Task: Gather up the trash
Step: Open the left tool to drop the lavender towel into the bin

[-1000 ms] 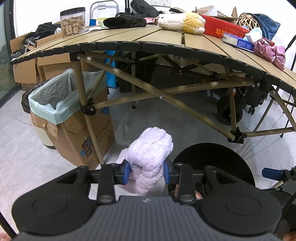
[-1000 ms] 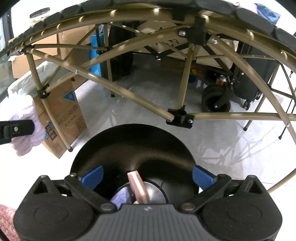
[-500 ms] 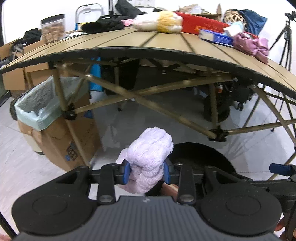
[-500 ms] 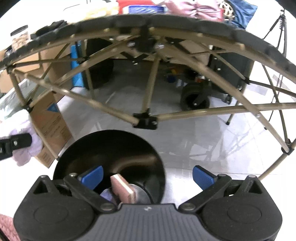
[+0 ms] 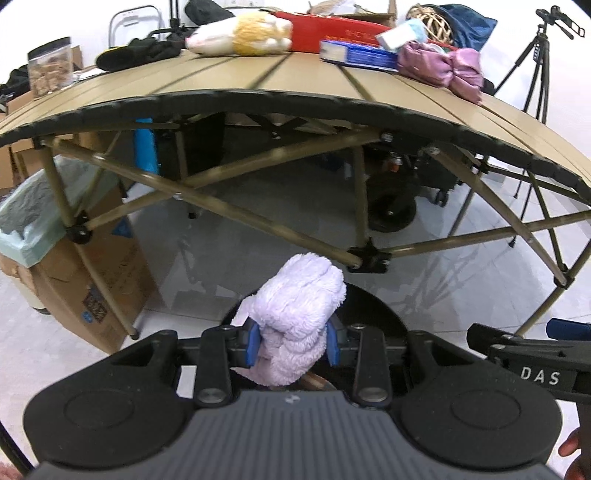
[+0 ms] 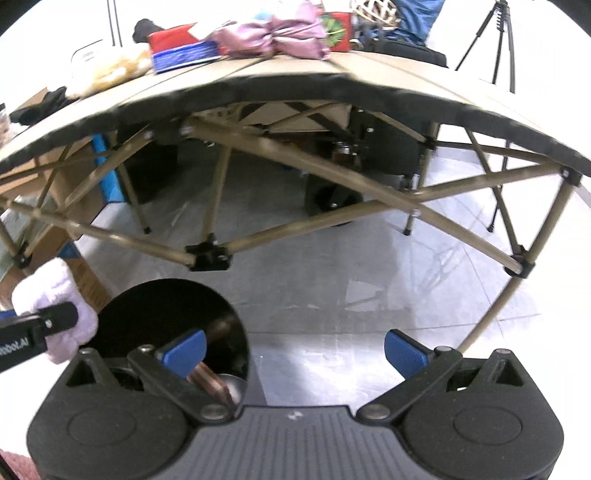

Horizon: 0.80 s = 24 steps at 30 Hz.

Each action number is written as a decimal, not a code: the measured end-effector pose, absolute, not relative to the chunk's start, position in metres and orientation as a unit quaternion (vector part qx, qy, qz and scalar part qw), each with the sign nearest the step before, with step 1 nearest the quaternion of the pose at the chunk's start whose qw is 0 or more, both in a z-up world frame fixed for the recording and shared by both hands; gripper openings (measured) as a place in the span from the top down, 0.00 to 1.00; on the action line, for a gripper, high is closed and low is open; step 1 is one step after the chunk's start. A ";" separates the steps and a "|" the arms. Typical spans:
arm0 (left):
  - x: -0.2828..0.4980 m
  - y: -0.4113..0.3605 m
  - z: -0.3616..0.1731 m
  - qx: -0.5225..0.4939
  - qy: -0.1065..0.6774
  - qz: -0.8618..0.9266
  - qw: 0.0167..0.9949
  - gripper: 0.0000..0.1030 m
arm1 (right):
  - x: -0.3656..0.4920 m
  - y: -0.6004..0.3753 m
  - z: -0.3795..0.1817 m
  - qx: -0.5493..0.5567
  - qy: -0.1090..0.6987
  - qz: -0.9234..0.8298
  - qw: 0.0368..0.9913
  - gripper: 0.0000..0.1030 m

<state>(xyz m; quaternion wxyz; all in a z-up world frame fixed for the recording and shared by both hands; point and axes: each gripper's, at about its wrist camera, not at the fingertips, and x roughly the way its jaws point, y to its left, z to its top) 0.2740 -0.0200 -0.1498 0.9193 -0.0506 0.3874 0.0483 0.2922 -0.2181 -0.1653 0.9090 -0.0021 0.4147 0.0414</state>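
Lilac and fluffy, the rolled plush cloth (image 5: 299, 314) sits pinched between the blue pads of the left gripper (image 5: 293, 341) in the left wrist view, its rounded top rising above the fingers. Directly behind and below the cloth lies the round black bin (image 5: 373, 314), its dark mouth showing on the pale tiled floor in front of the tan slatted folding table (image 5: 258, 79). To the left of the table's front leg stands a brown cardboard box lined with a pale green bag (image 5: 33, 218). On the table top lie a white and yellow plush toy (image 5: 240, 35), a blue and white flat package (image 5: 356, 55) and a bunched pink satin cloth (image 5: 443, 68). Beyond the table's right end stands a black tripod (image 5: 535, 62). At the right edge, level with the bin, a black arm of the right gripper (image 5: 524, 354) reaches in.

From the right wrist view, the right gripper (image 6: 295, 350) has its blue pads spread wide with nothing between them, only floor tiles. The same black bin (image 6: 166, 317) lies under its left finger, in front of the table's crossed metal struts (image 6: 208, 254). Left of the bin, the lilac cloth (image 6: 55, 291) shows clamped in the left gripper's black finger. The pink satin cloth (image 6: 273, 33) rests on the table's far side.
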 end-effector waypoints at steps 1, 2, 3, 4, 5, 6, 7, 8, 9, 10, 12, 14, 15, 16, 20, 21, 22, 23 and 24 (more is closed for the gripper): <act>0.275 -0.023 -0.150 -0.049 0.388 0.046 0.919 0.67 | 0.292 -0.221 -0.164 0.000 0.414 0.038 0.909 0.00; 0.276 -0.027 -0.151 -0.047 0.388 0.044 0.919 0.67 | 0.291 -0.224 -0.163 0.003 0.413 0.036 0.910 0.00; 0.277 -0.030 -0.153 -0.046 0.389 0.042 0.919 0.67 | 0.290 -0.228 -0.161 0.006 0.412 0.033 0.910 0.00; 0.278 -0.034 -0.154 -0.045 0.391 0.041 0.919 0.67 | 0.289 -0.231 -0.160 0.009 0.411 0.031 0.911 0.00; 0.280 -0.037 -0.155 -0.045 0.392 0.040 0.918 0.67 | 0.289 -0.234 -0.159 0.012 0.410 0.028 0.912 0.00; 0.281 -0.039 -0.156 -0.044 0.393 0.039 0.917 0.67 | 0.288 -0.238 -0.157 0.014 0.409 0.026 0.912 0.00; 0.282 -0.041 -0.157 -0.044 0.395 0.039 0.917 0.67 | 0.287 -0.241 -0.156 0.017 0.408 0.023 0.913 0.00; 0.283 -0.042 -0.158 -0.045 0.396 0.038 0.916 0.67 | 0.287 -0.243 -0.155 0.019 0.407 0.021 0.913 0.00; 0.283 -0.044 -0.158 -0.045 0.397 0.037 0.916 0.67 | 0.286 -0.246 -0.154 0.022 0.406 0.019 0.913 0.00; 0.283 -0.044 -0.159 -0.044 0.397 0.037 0.916 0.67 | 0.287 -0.248 -0.154 0.024 0.406 0.017 0.914 0.00; 0.283 -0.044 -0.160 -0.044 0.399 0.036 0.915 0.67 | 0.287 -0.251 -0.153 0.029 0.406 0.013 0.913 0.00; 0.283 -0.043 -0.161 -0.044 0.402 0.037 0.914 0.65 | 0.289 -0.253 -0.153 0.032 0.406 0.013 0.913 0.00; 0.283 -0.042 -0.161 -0.045 0.403 0.038 0.913 0.64 | 0.289 -0.254 -0.154 0.033 0.407 0.013 0.913 0.00; 0.284 -0.042 -0.161 -0.046 0.405 0.039 0.912 0.61 | 0.289 -0.253 -0.154 0.033 0.407 0.014 0.913 0.00; 0.284 -0.038 -0.160 -0.071 0.412 0.033 0.908 0.08 | 0.289 -0.253 -0.155 0.034 0.408 0.013 0.912 0.00; 0.282 -0.038 -0.159 -0.077 0.410 0.034 0.908 0.02 | 0.288 -0.253 -0.155 0.035 0.409 0.012 0.912 0.00; 0.281 -0.038 -0.158 -0.077 0.406 0.037 0.910 0.00 | 0.288 -0.254 -0.156 0.036 0.409 0.012 0.912 0.00; 0.281 -0.039 -0.156 -0.074 0.404 0.038 0.911 0.00 | 0.288 -0.255 -0.156 0.038 0.410 0.012 0.911 0.00; 0.281 -0.039 -0.156 -0.073 0.404 0.038 0.911 0.00 | 0.288 -0.255 -0.157 0.039 0.411 0.011 0.911 0.00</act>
